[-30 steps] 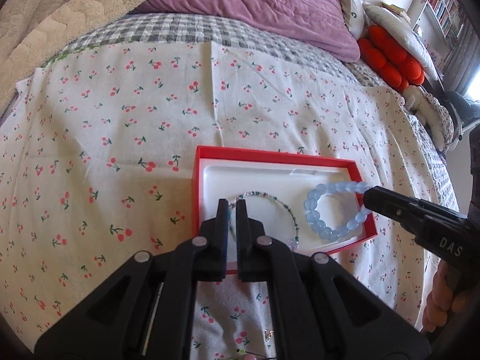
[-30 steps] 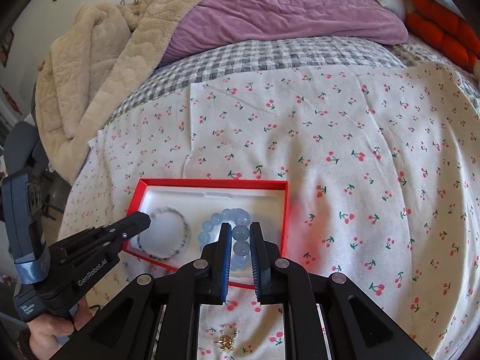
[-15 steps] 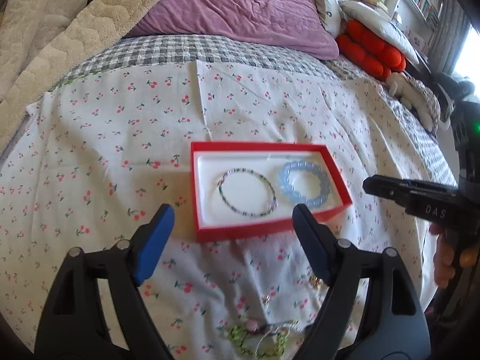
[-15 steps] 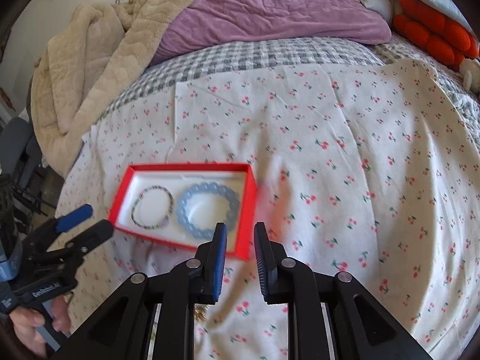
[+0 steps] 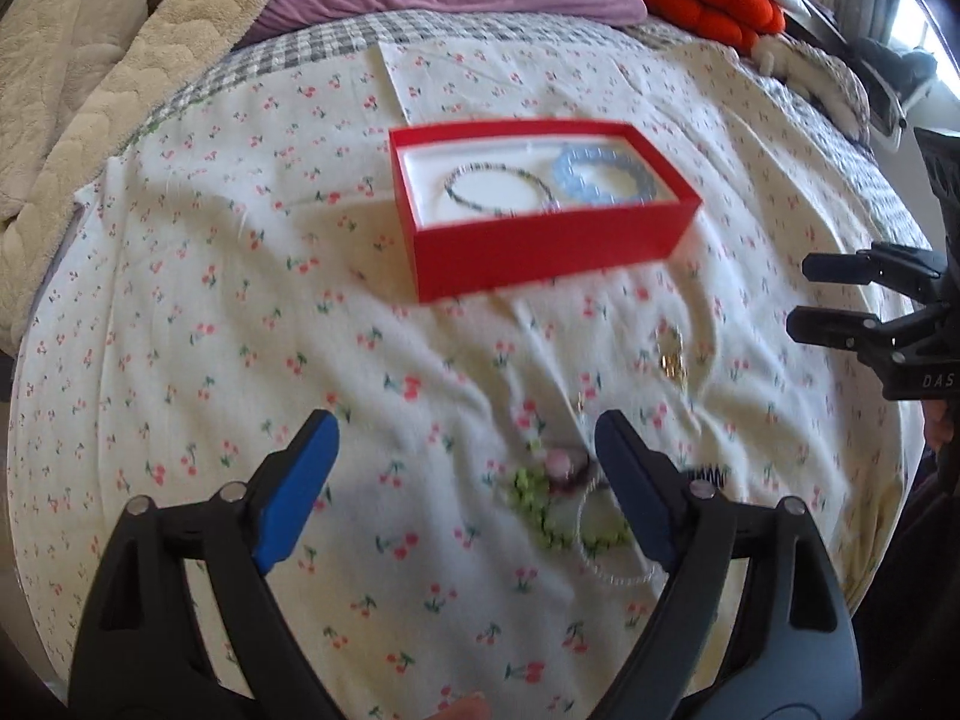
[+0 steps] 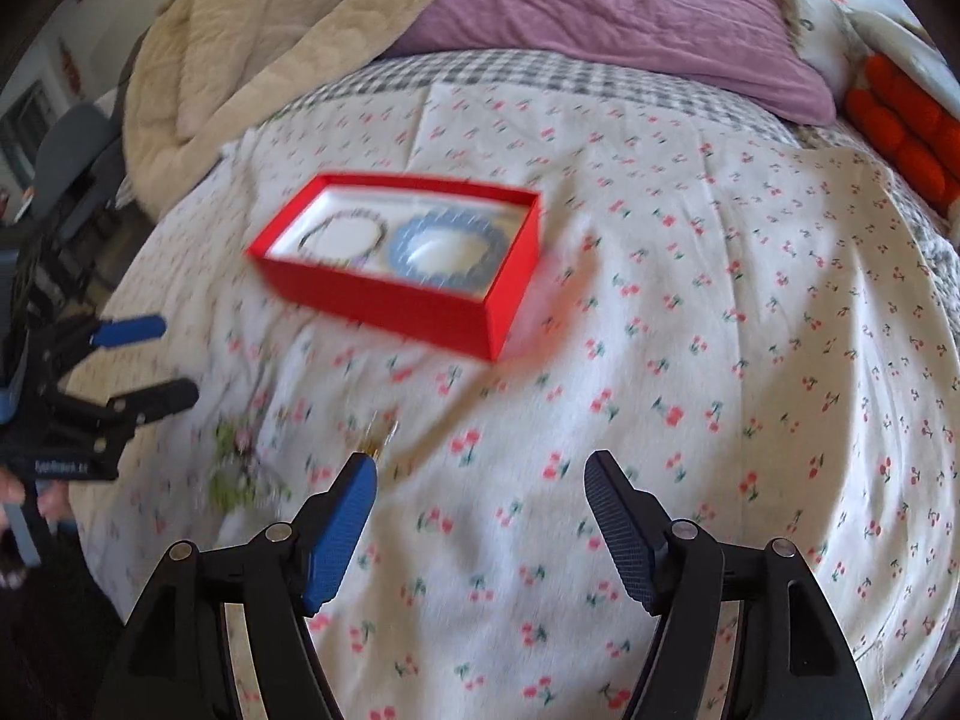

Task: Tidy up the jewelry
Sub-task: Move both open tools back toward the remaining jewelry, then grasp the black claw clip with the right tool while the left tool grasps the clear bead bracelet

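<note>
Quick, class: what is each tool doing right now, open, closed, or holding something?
Left tool: open, holding nothing, above loose jewelry on the bedspread.
Right tool: open, holding nothing, over the bedspread.

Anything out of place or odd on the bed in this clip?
Some jewelry lies loose on the cherry-print sheet, outside the red box: a tangle of green and pink beaded pieces and a small gold piece. The two bracelets in the box lie neatly. Nothing looks damaged.

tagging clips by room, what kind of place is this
Most likely a bedroom: the work surface is a bed with a cherry-print sheet, a purple pillow and a beige blanket at its head.
</note>
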`<control>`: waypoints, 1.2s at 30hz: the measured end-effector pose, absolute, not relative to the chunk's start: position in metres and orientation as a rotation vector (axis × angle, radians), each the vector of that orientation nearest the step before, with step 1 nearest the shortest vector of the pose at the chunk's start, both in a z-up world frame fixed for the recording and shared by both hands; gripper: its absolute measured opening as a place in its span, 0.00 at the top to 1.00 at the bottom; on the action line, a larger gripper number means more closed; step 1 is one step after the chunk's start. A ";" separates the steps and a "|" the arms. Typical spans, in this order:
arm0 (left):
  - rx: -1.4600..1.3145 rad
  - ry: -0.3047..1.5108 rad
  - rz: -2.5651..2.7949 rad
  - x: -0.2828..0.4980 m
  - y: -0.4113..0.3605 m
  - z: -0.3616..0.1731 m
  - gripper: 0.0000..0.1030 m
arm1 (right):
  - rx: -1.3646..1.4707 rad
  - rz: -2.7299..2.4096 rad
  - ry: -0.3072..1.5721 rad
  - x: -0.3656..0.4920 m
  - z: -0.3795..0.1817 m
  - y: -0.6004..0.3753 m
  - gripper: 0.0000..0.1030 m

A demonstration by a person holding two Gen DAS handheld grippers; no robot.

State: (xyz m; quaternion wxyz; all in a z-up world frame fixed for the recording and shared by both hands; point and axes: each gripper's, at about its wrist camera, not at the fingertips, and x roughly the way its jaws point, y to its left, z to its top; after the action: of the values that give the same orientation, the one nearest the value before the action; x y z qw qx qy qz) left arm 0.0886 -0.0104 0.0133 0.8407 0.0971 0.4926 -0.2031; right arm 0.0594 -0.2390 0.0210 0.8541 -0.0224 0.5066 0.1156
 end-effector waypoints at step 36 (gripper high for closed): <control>-0.043 1.232 -0.668 0.041 -0.013 -0.029 0.72 | -0.249 0.498 1.026 -0.010 -0.023 -0.152 0.30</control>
State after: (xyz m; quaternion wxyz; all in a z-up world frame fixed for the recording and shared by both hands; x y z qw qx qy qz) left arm 0.0413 -0.0130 -0.0292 0.7642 -0.0197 0.5666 -0.3075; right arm -0.0099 -0.1524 -0.0234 0.8344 -0.1174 0.4844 0.2353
